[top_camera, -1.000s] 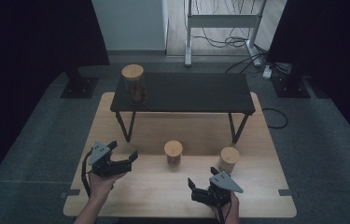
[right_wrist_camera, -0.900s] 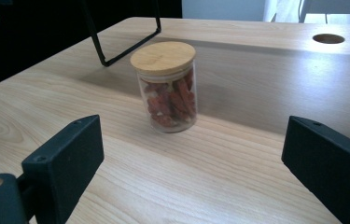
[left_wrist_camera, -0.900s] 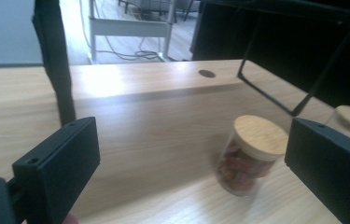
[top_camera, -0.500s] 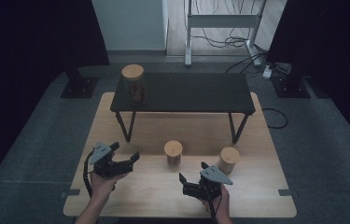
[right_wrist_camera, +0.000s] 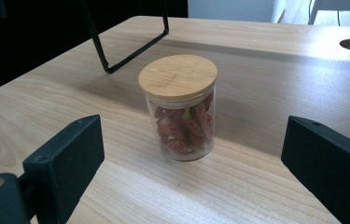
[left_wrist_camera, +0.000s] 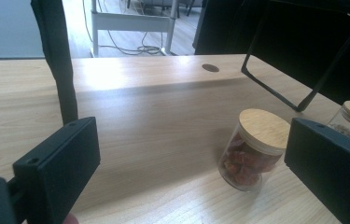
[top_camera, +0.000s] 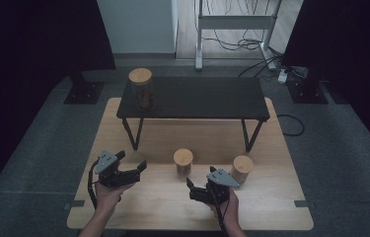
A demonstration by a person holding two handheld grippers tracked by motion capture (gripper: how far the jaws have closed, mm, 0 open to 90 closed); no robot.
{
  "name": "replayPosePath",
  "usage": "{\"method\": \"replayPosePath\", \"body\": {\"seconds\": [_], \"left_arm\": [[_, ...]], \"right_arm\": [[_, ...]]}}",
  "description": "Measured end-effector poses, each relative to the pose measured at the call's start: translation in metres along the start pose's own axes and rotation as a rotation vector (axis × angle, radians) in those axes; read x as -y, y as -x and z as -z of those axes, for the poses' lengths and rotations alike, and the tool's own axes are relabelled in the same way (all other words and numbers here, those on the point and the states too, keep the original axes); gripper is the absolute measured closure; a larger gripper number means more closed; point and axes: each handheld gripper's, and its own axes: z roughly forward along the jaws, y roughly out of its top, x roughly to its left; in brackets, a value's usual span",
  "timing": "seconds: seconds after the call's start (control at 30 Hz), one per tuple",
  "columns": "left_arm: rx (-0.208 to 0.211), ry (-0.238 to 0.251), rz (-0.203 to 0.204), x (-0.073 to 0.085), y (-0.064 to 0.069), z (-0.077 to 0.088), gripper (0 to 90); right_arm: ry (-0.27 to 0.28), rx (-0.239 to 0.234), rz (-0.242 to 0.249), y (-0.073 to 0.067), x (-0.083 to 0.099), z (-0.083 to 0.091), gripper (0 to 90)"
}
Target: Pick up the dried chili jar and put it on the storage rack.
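Left gripper (top_camera: 132,169): held low over the near left part of the wooden table (top_camera: 271,207), jaws spread wide and gripping nothing; it points across toward the middle jar.
Tall jar (top_camera: 141,89): stands upright on the left end of the black bench (top_camera: 207,96), well apart from both grippers; wooden lid on, dark contents inside.
Middle jar (top_camera: 183,162): upright on the wooden table, just in front of the bench and between the two grippers – glass, wooden lid shut, reddish pieces inside. In the left gripper view it sits ahead and to the right of the jaws (left_wrist_camera: 253,148), not between them.
Right gripper (top_camera: 196,189): near the front edge, just right of centre, jaws parted and empty. In the right gripper view the middle jar (right_wrist_camera: 182,106) stands straight ahead of the gap, with bare wood between it and the two black jaws – untouched.
Right jar (top_camera: 242,169): upright on the table, just beyond the right gripper's grey plate, lid on; its contents are too small to tell.
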Motion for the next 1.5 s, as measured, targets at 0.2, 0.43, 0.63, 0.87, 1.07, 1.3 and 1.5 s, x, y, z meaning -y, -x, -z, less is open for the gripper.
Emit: {"method": "replayPosePath", "body": {"seconds": [0.2,0.43,0.63,0.87,1.07,1.3,1.5], "left_arm": [[-0.001,0.001,-0.002,0.000,0.000,0.000,3.0],[-0.002,0.008,-0.010,0.000,0.001,0.001,3.1],[0.001,0.011,-0.023,0.002,0.001,0.000,3.8],[0.004,0.007,-0.024,0.001,0.001,0.000,3.9],[0.002,0.003,-0.020,0.002,0.001,0.000,3.9],[0.000,-0.001,-0.025,0.002,0.001,-0.001,4.0],[-0.006,-0.005,-0.021,0.002,0.000,-0.001,4.2]], "right_arm": [[-0.012,0.007,-0.005,0.002,-0.003,-0.008,4.6],[-0.033,-0.009,-0.005,0.001,-0.008,-0.018,4.1],[-0.066,-0.033,-0.007,0.000,-0.013,-0.030,2.2],[-0.078,-0.036,0.005,-0.004,-0.014,-0.041,0.4],[-0.088,-0.027,0.008,-0.004,-0.015,-0.049,0.2],[-0.083,-0.006,0.033,-0.007,-0.016,-0.060,0.0],[-0.088,0.009,0.063,-0.011,-0.019,-0.067,0.0]]}}
